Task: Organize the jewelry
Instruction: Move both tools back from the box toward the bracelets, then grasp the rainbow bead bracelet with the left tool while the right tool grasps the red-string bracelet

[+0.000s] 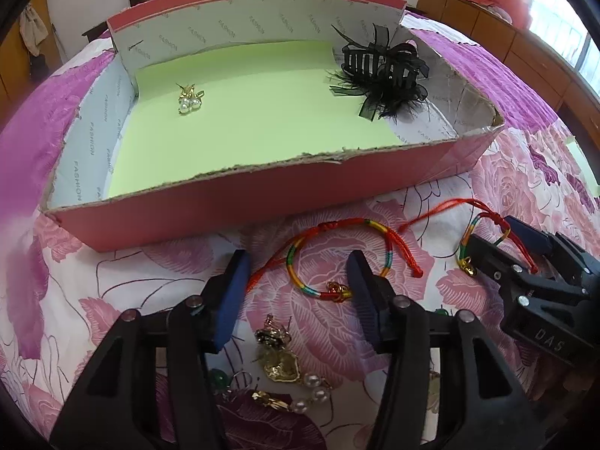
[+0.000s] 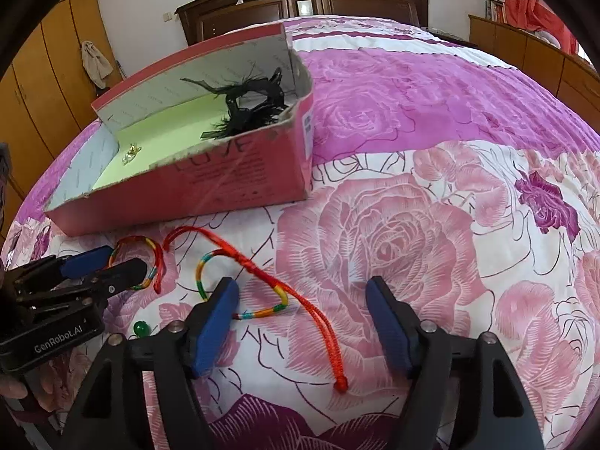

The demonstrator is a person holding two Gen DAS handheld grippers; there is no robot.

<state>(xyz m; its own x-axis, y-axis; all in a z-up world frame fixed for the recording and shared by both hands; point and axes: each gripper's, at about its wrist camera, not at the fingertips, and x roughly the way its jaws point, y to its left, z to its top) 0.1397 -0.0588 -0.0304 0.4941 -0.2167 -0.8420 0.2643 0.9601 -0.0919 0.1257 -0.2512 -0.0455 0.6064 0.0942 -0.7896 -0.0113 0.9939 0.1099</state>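
Before you, the bed's rose-print cover (image 2: 393, 247) carries the pink cardboard box (image 1: 240, 202), two red woven bracelets (image 1: 337, 258) (image 2: 258, 300), a green bead (image 2: 140, 327) and loose gold-and-pearl earrings (image 1: 288, 371).

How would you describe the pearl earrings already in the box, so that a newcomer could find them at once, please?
Start at the pink cardboard box on the flowered bedspread and look at its green liner. The pearl earrings lie at the liner's left end, opposite the black feathered hair clip. They are small, gold and white; everything else inside is black.
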